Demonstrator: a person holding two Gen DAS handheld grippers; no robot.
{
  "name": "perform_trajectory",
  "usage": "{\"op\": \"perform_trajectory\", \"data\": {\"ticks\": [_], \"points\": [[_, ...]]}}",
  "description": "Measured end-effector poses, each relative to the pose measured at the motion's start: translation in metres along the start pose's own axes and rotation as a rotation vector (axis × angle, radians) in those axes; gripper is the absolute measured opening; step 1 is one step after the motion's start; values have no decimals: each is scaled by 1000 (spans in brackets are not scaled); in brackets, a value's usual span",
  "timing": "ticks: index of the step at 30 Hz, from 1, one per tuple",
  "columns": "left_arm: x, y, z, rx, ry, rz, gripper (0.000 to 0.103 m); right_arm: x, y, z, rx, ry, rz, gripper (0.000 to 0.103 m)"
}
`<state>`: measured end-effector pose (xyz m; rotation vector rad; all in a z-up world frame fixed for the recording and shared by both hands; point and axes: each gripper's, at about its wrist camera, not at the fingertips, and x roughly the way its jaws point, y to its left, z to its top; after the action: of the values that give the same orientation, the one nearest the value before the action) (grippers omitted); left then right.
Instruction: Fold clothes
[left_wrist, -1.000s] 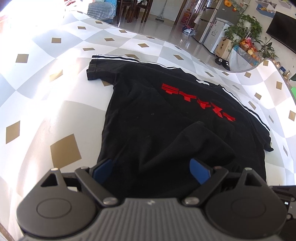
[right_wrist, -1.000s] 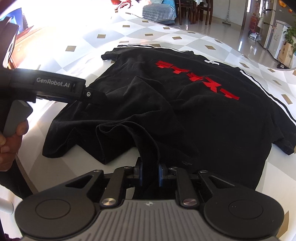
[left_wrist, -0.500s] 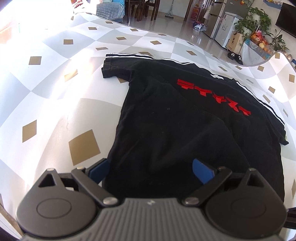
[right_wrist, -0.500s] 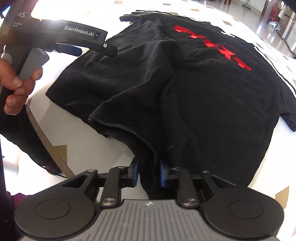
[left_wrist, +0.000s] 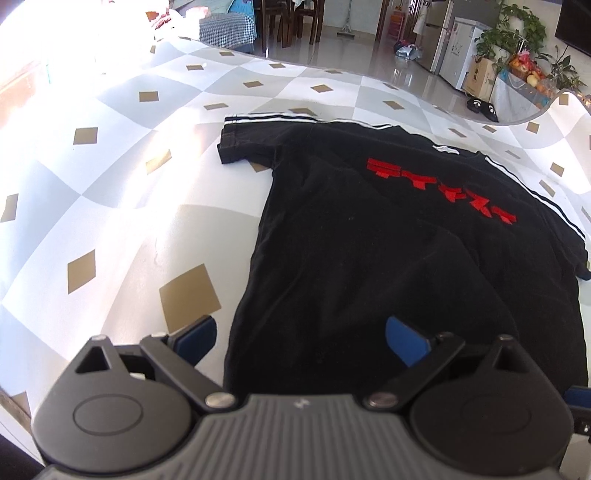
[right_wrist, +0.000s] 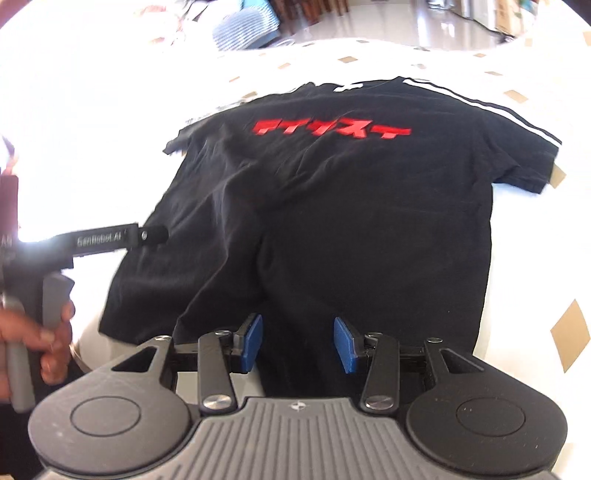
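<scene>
The right gripper (right_wrist: 297, 341) has just let go of the black T-shirt (left_wrist: 369, 258), jaws opening and empty above its hem, while the left gripper (left_wrist: 299, 338) gapes wide, so folding can start.

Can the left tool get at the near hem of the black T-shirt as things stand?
Probably yes. The left tool is open just above the T-shirt, its hem area lies flat between the pads, and nothing covers it.

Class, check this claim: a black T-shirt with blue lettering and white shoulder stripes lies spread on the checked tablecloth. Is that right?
Not quite. The lettering on the black T-shirt is red, not blue, as the right wrist view shows. The white shoulder stripes and checked tablecloth are right.
</scene>
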<state>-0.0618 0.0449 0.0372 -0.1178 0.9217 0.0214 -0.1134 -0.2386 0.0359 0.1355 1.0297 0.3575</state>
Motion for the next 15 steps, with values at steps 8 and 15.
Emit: {"op": "perform_trajectory", "data": {"ticks": [8, 15], "points": [[-3, -1, 9, -50, -36, -83, 99, -9, -16, 11, 110, -95, -91, 43], [4, -11, 9, -13, -24, -96, 99, -2, -44, 25, 201, -128, -245, 43]]}}
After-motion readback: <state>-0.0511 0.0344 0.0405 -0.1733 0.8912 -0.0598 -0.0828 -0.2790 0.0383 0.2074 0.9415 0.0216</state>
